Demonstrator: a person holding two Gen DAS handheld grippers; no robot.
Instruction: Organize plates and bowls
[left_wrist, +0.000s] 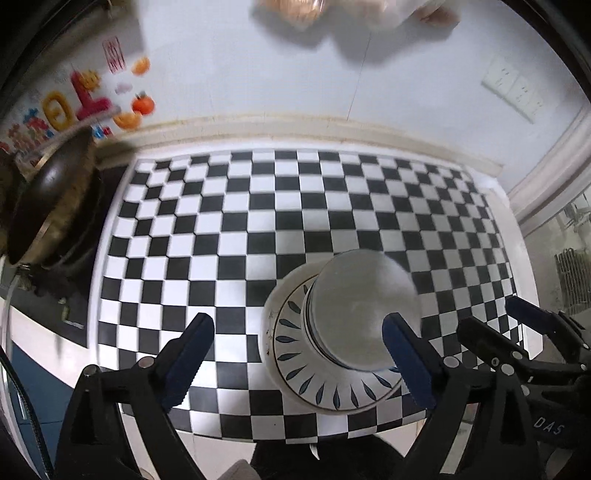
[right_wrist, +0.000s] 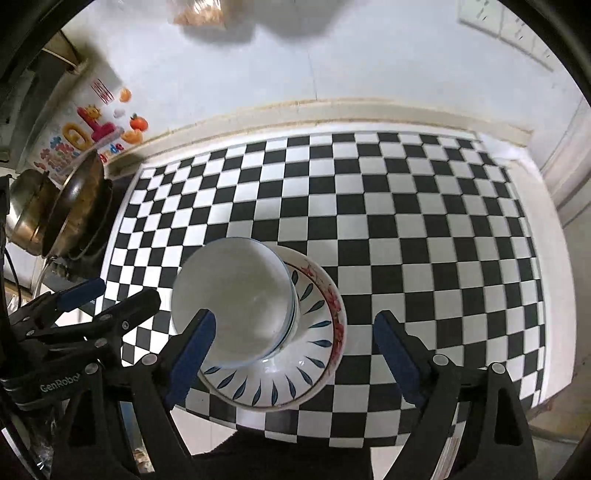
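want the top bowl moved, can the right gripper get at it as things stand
Probably yes: the right gripper is open just above the white bowl, which tops the stack with nothing over it.

Kitchen counter under cool light

A black-and-white checkered mat (left_wrist: 303, 206) is covering the counter, a white tiled wall (right_wrist: 369, 62) is rising behind it, and colourful stickers (left_wrist: 74, 103) are showing beside a dark wok (right_wrist: 79, 206).

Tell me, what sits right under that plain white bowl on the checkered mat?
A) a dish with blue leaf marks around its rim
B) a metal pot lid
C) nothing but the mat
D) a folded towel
A: the white bowl rests inside a dish ringed with blue leaf marks, seen in both wrist views on the checkered mat.
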